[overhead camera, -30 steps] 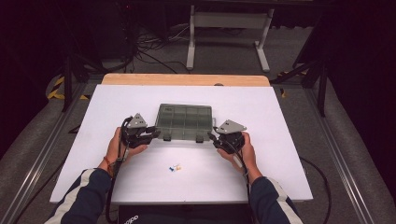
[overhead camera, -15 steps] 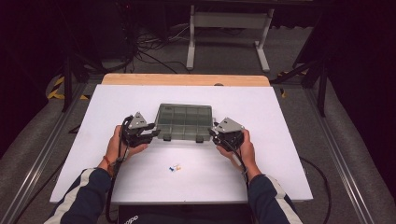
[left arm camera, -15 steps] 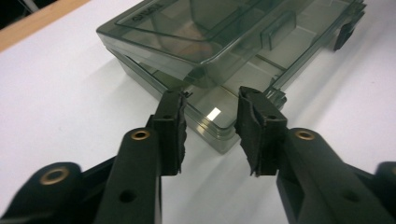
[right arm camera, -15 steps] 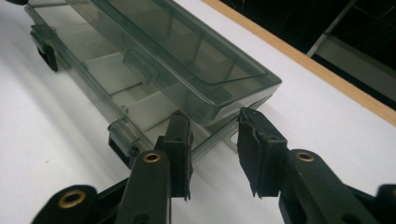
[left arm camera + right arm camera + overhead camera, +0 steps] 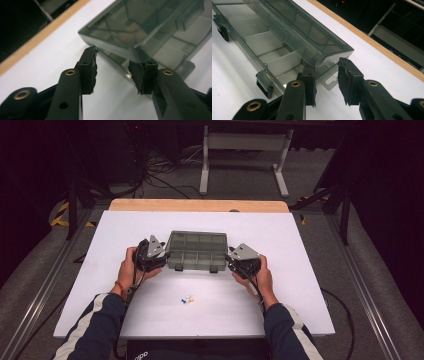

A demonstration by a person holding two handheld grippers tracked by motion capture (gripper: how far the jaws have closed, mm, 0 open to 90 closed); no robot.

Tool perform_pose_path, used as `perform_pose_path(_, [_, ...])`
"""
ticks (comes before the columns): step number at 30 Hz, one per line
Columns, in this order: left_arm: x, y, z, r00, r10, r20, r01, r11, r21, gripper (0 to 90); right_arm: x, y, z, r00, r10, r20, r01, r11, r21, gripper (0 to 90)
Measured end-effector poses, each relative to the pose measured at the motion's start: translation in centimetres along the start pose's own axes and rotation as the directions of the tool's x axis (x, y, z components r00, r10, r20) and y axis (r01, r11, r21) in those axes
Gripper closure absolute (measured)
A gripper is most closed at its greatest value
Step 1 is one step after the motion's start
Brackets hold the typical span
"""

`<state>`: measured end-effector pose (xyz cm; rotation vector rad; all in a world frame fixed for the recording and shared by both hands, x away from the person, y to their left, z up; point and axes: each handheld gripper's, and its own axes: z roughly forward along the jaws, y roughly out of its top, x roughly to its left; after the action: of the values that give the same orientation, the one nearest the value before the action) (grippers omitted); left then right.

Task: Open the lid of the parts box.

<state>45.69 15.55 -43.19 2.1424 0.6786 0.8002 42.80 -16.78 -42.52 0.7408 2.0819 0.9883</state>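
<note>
A smoky translucent compartment box [image 5: 196, 251] lies in the middle of the white table [image 5: 280, 305]. In the gripper views its lid [image 5: 140, 27] [image 5: 307, 32] is tilted up a little over the divided base [image 5: 262, 42]. My left gripper [image 5: 164, 258] [image 5: 115, 70] is open at the box's left end, its jaws straddling the lid's front corner. At the right end my right gripper [image 5: 231, 261] [image 5: 327, 77] stands open too, with the lid's corner just above the gap between its jaws. A hand holds each gripper.
Some tiny blue, white and yellow pieces [image 5: 187, 298] lie on the table in front of the box. A wooden strip [image 5: 200, 205] runs along the far edge. Beyond it are a dark floor, cables and a metal stand [image 5: 245, 155].
Both grippers have moved a little forward and inward, closing in on the two ends of the box. The box itself has stayed in place.
</note>
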Motion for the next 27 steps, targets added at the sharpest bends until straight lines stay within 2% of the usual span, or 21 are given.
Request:
perform_pose_path(2, [0.0,0.1,0.0,1.0,-0.007,0.003,0.007,0.9999,-0.011,61.0,0.0,0.0,0.0,1.0,-0.004,0.001,0.004,1.0,-0.003,68.5])
perform_pose_path(4, [-0.2,0.5,0.1,0.9998,0.01,-0.017,-0.01,0.9999,-0.013,61.9,-0.1,0.1,0.0,0.9999,-0.008,0.007,0.008,1.0,-0.01,69.4])
perform_pose_path(9, [-0.1,0.8,0.0,0.9997,0.009,-0.02,-0.01,0.999,-0.045,65.5,-0.2,0.2,0.1,0.9998,-0.019,0.007,0.019,1.0,-0.024,70.4])
perform_pose_path(14, [-0.3,1.0,-0.3,0.9992,0.024,-0.033,-0.026,0.998,-0.057,66.6,-0.3,0.3,-0.1,0.9991,-0.04,0.015,0.04,0.999,-0.033,70.4])
perform_pose_path(18, [-0.3,1.2,-0.5,0.9993,0.021,-0.032,-0.023,0.9978,-0.062,66.6,-0.7,0.8,-0.2,0.9999,-0.015,0.006,0.015,0.999,-0.043,70.9])
perform_pose_path(20, [-0.3,1.3,-0.6,0.999,0.03,-0.033,-0.032,0.9973,-0.067,66.8,-0.8,1.0,-0.3,0.9999,-0.011,0.004,0.011,0.999,-0.047,70.9])
perform_pose_path(27, [0.0,1.5,-0.7,0.9995,0.025,-0.021,-0.027,0.9976,-0.063,66.9,-0.9,1.1,-0.3,1.0,0.001,-0.005,-0.001,0.999,-0.045,71.2])
